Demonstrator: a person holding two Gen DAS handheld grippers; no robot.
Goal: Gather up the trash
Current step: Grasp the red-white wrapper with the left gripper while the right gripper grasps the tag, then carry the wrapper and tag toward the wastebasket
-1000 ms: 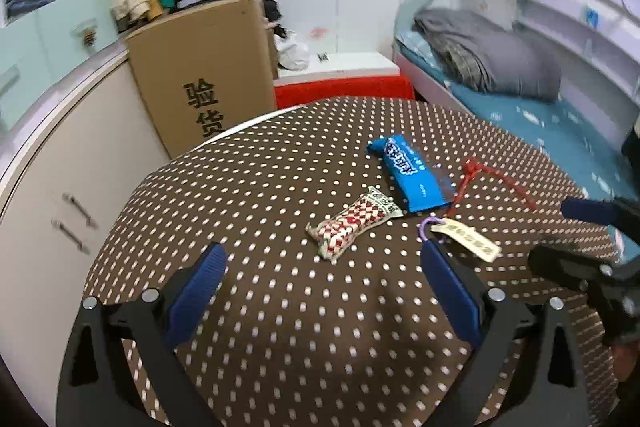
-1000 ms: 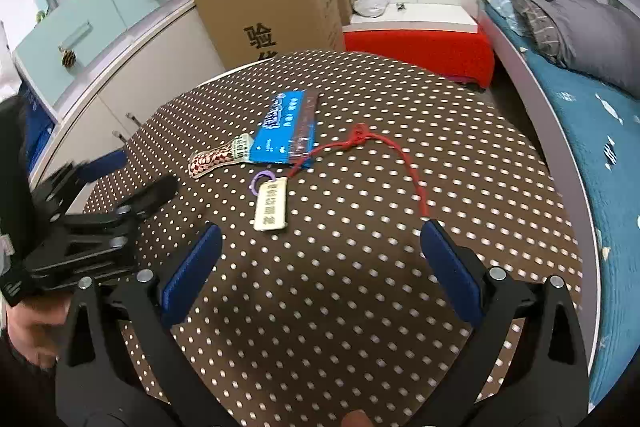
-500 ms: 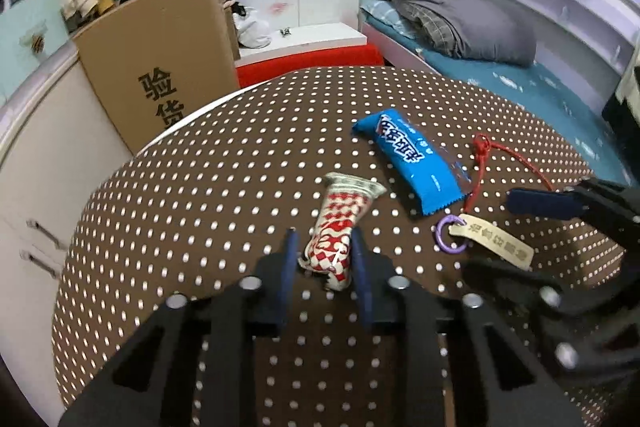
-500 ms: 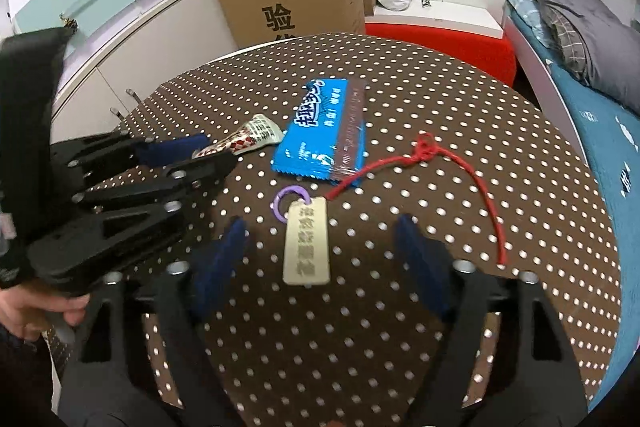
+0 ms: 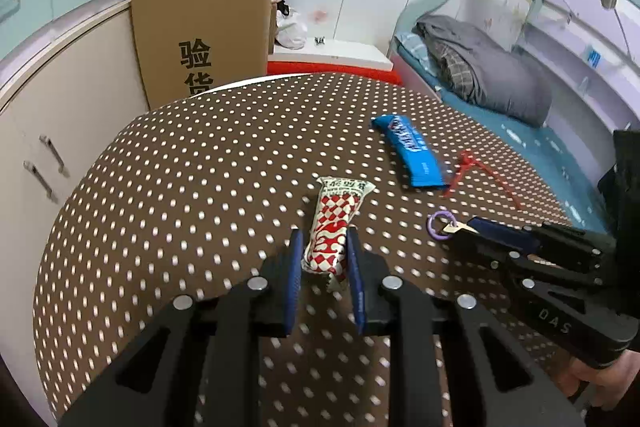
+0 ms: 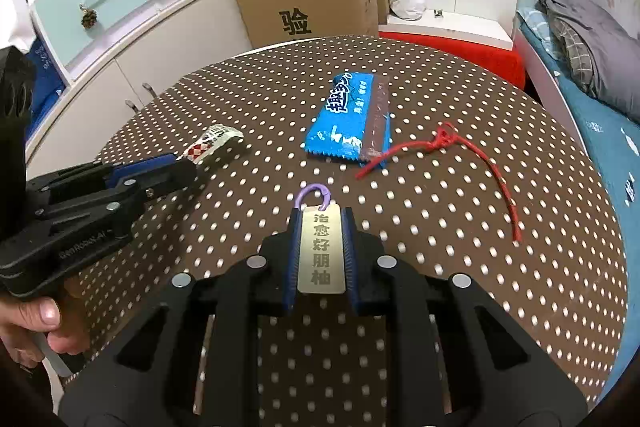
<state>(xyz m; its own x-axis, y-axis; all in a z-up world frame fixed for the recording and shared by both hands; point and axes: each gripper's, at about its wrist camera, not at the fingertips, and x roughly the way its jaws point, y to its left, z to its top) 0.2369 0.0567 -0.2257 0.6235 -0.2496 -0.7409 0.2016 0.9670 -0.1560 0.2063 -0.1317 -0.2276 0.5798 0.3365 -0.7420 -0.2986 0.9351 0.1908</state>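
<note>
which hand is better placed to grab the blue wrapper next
Right, probably. Both hand-held grippers are full: the left hand-held gripper pinches the red-checked wrapper, the right hand-held gripper the gold tag. The blue wrapper lies straight ahead of the right one, off to the side of the left.

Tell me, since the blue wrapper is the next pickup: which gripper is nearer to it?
Right, narrowly. The right gripper, shut on the tag, sits just short of the blue wrapper. The left gripper, shut on the checkered wrapper, sits off to its side.
</note>
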